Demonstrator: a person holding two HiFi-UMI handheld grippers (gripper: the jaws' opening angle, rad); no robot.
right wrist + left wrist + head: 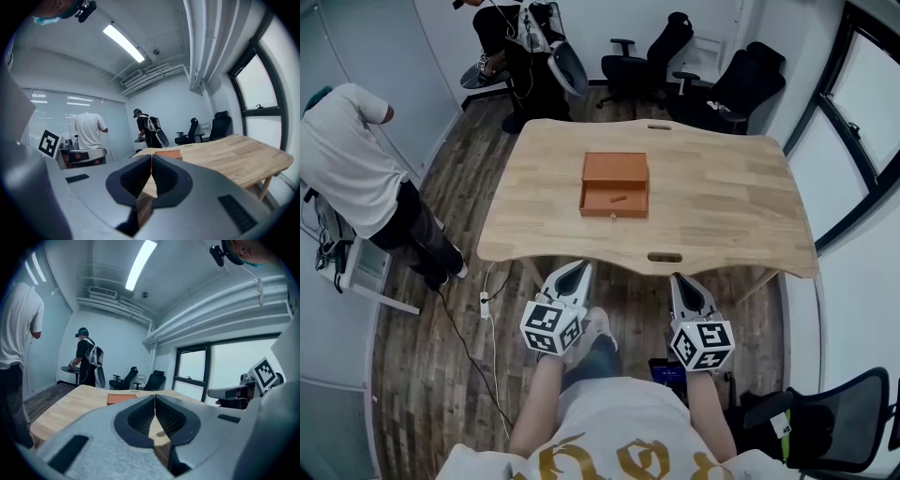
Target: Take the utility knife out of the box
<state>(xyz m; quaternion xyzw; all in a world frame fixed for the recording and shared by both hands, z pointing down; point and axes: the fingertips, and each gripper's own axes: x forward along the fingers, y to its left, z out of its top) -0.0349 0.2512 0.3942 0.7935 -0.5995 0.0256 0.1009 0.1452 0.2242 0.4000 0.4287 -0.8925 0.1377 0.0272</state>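
The left gripper point(577, 271) and right gripper point(681, 281) hung side by side just short of the table point(722, 187), jaws pressed together on nothing, well apart from the box point(614, 169).

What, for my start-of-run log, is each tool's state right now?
Left tool: shut, holding nothing.
Right tool: shut, holding nothing.

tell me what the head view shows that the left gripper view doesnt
Head view only: the inside of the orange box, with a small object lying in it, likely the utility knife. Left gripper view only: the ceiling light, and a close look at the left gripper, jaws together on nothing. Both: the wooden table, the box and the office chairs.
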